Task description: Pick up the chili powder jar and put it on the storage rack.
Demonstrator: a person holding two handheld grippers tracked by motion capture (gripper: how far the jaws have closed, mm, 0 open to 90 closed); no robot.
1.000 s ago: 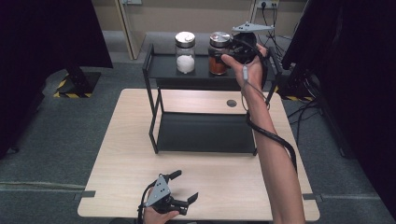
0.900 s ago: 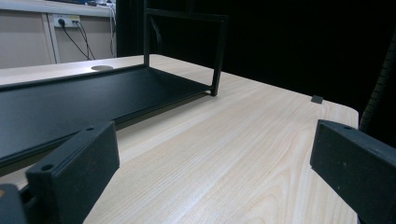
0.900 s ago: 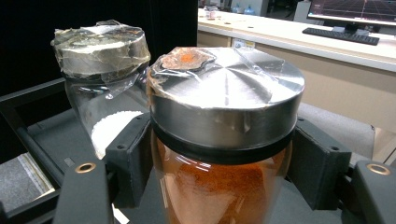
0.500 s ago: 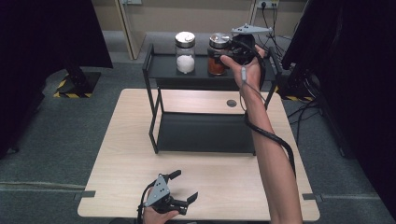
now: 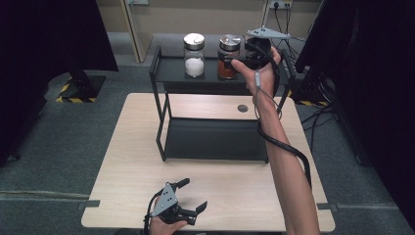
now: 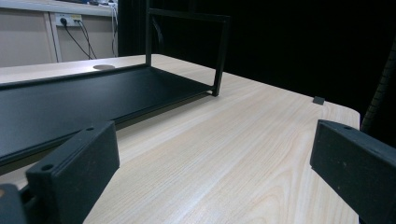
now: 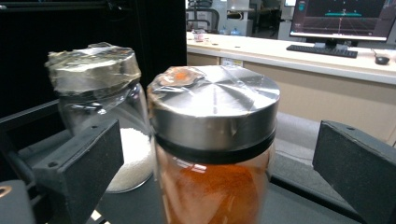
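The light wooden surface [image 5: 137, 166] spreads in front of you, and on its far half stands a black two-level rack [image 5: 166, 122], its lower tray [image 5: 215, 139] bare and dark. Your right arm [image 5: 288, 166] reaches across the surface to the rack's top shelf [image 5: 176, 73], a cable wound along the forearm. On that shelf two glass jars stand side by side, near each other: the jar of white grains [image 5: 194, 55] to the left, the jar of orange powder [image 5: 228, 57] to the right (both wear silver lids wrapped in clear film). Your right claw [image 5: 247, 51] sits at the orange jar's right side, released; in the right gripper view the jar [image 7: 215, 149] stands between the spread jaws, and neither jaw touches the glass. Your left claw [image 5: 193, 196] rests low at the near edge of the surface, well apart from the rack, also released, its jaws wide with only bare wood between them.
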